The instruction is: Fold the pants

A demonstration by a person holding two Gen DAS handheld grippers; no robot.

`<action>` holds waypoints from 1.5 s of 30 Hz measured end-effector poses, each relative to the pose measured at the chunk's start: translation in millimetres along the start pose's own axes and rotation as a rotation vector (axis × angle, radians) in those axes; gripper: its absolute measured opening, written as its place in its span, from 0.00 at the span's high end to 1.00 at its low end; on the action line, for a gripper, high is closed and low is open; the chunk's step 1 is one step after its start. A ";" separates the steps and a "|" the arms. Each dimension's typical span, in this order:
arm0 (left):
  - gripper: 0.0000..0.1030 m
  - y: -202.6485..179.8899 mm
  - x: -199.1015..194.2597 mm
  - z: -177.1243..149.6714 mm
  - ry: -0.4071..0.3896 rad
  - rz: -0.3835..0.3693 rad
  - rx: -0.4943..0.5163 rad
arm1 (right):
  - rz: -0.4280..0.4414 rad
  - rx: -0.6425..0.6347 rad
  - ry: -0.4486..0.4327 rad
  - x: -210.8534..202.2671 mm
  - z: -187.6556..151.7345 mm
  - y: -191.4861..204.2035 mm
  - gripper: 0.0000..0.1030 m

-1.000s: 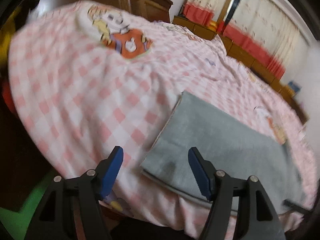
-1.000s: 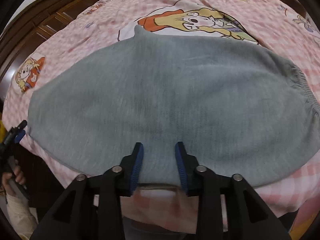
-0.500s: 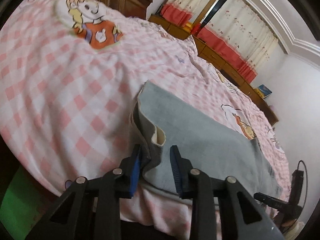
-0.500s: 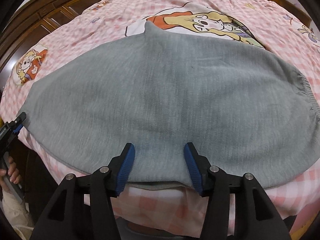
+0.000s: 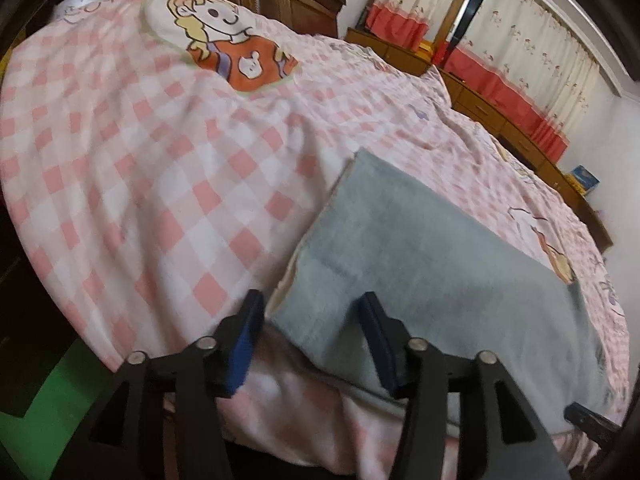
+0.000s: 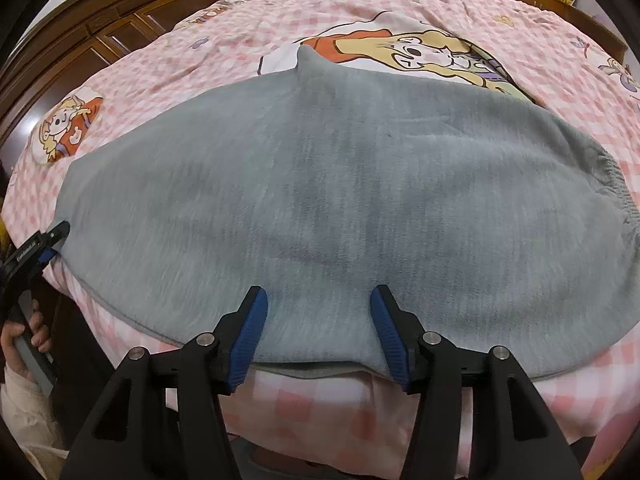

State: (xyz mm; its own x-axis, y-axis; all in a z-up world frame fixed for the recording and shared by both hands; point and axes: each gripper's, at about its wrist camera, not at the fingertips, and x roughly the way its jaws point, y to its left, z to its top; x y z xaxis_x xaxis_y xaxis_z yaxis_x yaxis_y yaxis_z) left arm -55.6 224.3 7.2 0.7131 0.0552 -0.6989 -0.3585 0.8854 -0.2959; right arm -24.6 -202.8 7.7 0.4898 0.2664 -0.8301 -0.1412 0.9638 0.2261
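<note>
Grey pants (image 6: 320, 168) lie flat, folded lengthwise, on the pink checked bed, with the elastic waistband (image 6: 616, 184) at the right. My right gripper (image 6: 320, 320) is open over the near long edge, and the cloth lies under the gap without being pinched. In the left wrist view the pants (image 5: 420, 272) run away to the right. My left gripper (image 5: 312, 320) is open at the leg-end corner, which lies flat between the fingers. The left gripper (image 6: 36, 248) also shows at the pants' left end, held by a hand (image 6: 24, 332).
The pink checked bedspread (image 5: 140, 160) with cartoon prints covers the whole bed. A dark wooden wardrobe (image 6: 80, 40) stands behind it. Low wooden cabinets (image 5: 520, 136) and curtains (image 5: 520, 40) line the far wall. The bed edge drops off just under both grippers.
The left gripper pinched and lifted the leg-end corner half a second ago, then opened; the corner lies flat again. The right gripper's jaws have spread steadily wider.
</note>
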 end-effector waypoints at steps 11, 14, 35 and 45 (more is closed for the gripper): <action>0.89 -21.0 -16.9 12.5 -0.043 -0.100 0.072 | 0.008 -0.001 -0.004 0.3 0.2 -1.2 0.44; 0.89 -18.2 -25.8 11.5 -0.069 -0.154 0.046 | 0.009 -0.003 -0.005 -0.3 0.0 -0.7 0.44; 0.86 -28.1 -27.8 0.1 -0.053 -0.170 0.050 | 0.021 -0.007 -0.022 -0.8 -2.3 0.7 0.42; 0.57 5.3 -21.6 -9.2 -0.083 0.000 -0.060 | 0.034 -0.010 -0.032 -0.2 -3.8 0.5 0.39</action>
State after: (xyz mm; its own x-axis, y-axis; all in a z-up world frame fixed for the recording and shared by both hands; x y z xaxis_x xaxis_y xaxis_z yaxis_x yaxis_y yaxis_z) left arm -78.4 223.6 14.7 0.7595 0.0958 -0.6435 -0.3925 0.8563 -0.3358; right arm -28.0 -202.5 6.0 0.5114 0.2996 -0.8054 -0.1666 0.9540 0.2491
